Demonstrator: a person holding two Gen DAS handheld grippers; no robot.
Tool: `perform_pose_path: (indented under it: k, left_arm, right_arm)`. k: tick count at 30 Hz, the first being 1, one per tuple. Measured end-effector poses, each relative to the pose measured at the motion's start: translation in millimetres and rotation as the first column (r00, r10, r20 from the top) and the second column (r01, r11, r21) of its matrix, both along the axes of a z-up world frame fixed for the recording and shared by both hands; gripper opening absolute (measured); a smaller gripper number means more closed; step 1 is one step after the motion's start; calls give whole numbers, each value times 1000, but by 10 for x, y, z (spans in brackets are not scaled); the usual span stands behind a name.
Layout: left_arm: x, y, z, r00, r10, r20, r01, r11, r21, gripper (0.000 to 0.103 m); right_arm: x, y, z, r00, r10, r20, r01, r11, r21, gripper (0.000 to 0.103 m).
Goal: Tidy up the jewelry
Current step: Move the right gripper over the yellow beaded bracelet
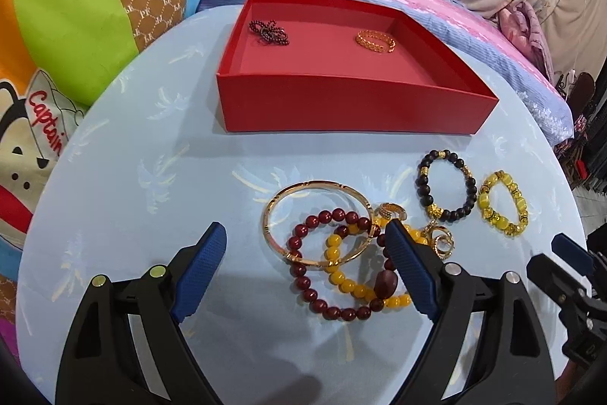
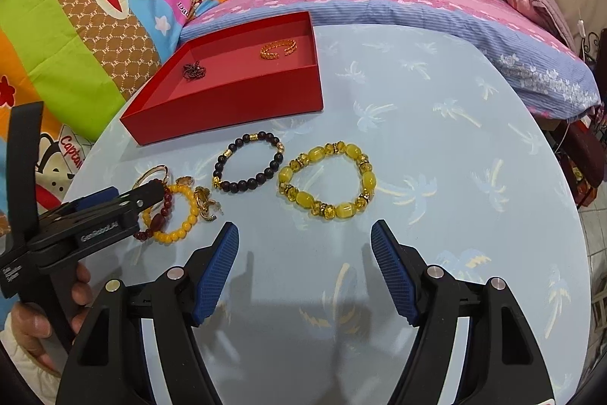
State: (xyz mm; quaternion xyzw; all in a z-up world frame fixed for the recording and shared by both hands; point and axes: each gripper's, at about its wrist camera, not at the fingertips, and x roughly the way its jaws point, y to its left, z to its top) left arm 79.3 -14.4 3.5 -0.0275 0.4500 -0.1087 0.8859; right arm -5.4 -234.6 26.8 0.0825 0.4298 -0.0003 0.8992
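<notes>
Red box (image 1: 341, 109) sits far so sorted pieces collect there; left gripper (image 1: 303, 234) jaws spread, empty, over the gold bangle (image 1: 315, 226); right gripper (image 2: 305, 234) released, near the yellow bracelet (image 2: 328, 181).

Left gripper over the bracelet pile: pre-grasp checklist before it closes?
1. Left gripper jaws open, nothing between the pads: ok.
2. Target single: not ok; gold bangle, dark red bead bracelet and yellow bead bracelet overlap.
3. Red box has room: ok, only two pieces inside.
4. Right gripper open, empty: ok.
5. Pad height above table: cannot tell.
</notes>
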Motion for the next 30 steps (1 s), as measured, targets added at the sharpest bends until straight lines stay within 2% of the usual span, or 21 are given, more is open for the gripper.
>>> perform_pose_path:
  k: [4,10,25,30]
  left_arm:
    - [56,-19,-16,1000,6,0,-6,1000,-8,81]
    - [43,-55,-1,1000,-18,15,18,1000,-9,60]
    - [-139,113,191,998,2,57,0,999,-34,59]
    - [-211,178,273,997,9,81,-7,1000,-21,59]
  right_arm:
    - [20,31,-24,1000,9,-6,-9,1000,4,70]
    - [46,54,-76,1000,13,-19,-13,1000,14,70]
    - [159,-71,-109,999,-34,-16,34,999,-14,69]
    - [275,-232,-84,997,-76,-3,76,997,-17,69]
